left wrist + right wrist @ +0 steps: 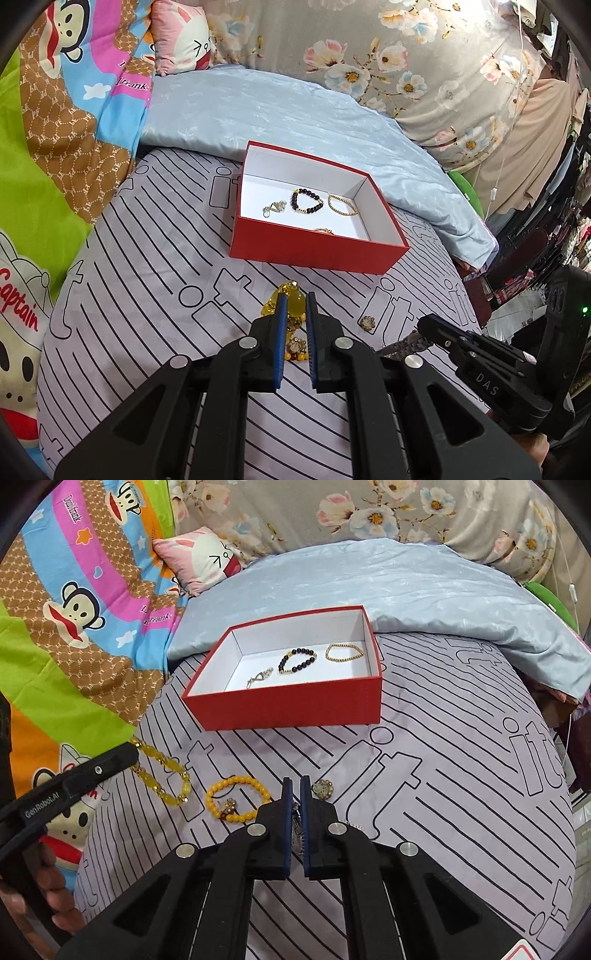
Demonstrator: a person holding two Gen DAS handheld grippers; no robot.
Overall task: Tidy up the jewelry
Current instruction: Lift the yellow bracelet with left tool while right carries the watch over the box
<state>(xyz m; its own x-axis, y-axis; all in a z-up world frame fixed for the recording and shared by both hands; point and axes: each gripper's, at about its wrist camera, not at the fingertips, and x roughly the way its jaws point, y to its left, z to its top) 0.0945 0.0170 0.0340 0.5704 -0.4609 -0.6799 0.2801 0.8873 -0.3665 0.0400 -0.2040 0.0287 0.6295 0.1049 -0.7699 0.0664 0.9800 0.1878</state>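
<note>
The right gripper (295,781) is clenched on a silvery chain (296,829) above the striped bed sheet (424,775). The left gripper (295,297) stands nearly closed around a yellow bead necklace (295,308); whether it grips, I cannot tell. Farther off, the red box (288,705) holds a dark bead bracelet (297,661), a gold bracelet (343,652) and a silver piece (258,677).

Your red box (288,705) sits open on the bed, holding a silver piece (259,678), a dark bead bracelet (297,661) and a gold chain bracelet (344,652). At its 7 o'clock lie an amber bracelet (162,775), a yellow bead bracelet (236,799) and a floral brooch (322,788).
</note>
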